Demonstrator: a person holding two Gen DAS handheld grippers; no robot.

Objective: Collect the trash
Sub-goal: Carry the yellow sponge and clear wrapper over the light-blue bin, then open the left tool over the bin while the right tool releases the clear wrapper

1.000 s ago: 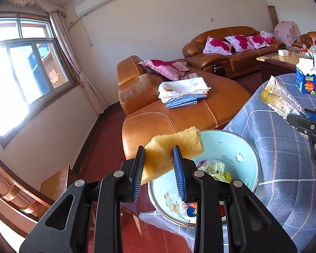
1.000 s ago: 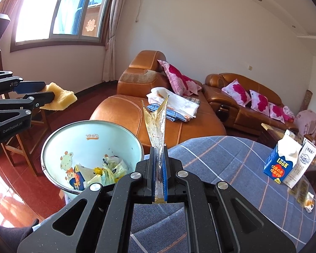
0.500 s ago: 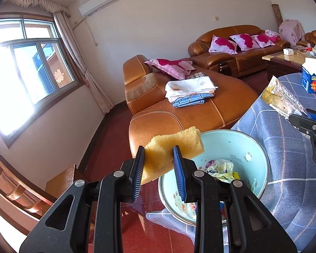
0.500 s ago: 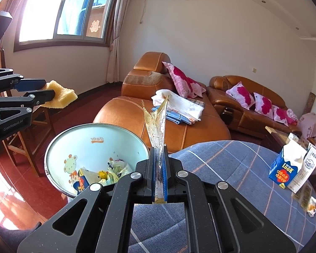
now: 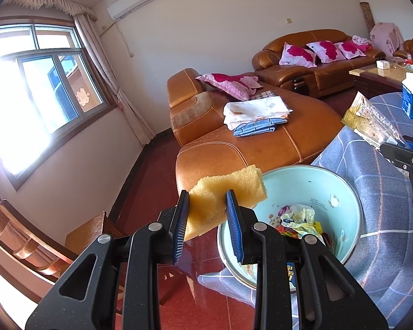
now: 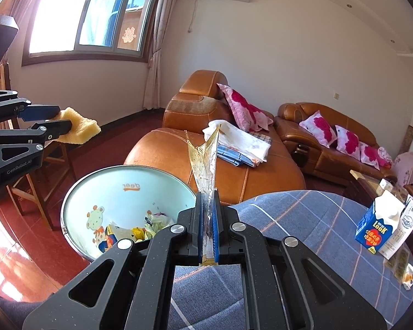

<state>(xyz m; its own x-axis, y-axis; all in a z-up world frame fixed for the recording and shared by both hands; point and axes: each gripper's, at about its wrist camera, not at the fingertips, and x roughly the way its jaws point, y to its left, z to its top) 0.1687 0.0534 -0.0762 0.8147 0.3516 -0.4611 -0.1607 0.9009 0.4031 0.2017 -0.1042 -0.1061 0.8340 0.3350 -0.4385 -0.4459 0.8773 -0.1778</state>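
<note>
My left gripper (image 5: pixel 208 206) is shut on a yellow sponge (image 5: pixel 228 189), held in the air left of the light blue trash bin (image 5: pixel 311 176). The bin holds crumpled wrappers (image 5: pixel 300 220). My right gripper (image 6: pixel 207 206) is shut on a clear plastic wrapper (image 6: pixel 205 159) that stands upright, above the table edge just right of the bin (image 6: pixel 102 181). The left gripper with the sponge (image 6: pixel 79 128) shows at the left of the right wrist view; the wrapper (image 5: pixel 371 123) shows at the right of the left wrist view.
A table with a blue checked cloth (image 6: pixel 303 220) carries a blue milk carton (image 6: pixel 377 228) and small packets (image 6: pixel 402 266). An orange leather sofa (image 6: pixel 234 165) with folded cloths stands behind the bin. A wooden chair (image 5: pixel 41 236) is at the left.
Both grippers have drifted slightly left and back, so the bin sits further right in the left wrist view. Both grips are unchanged.
</note>
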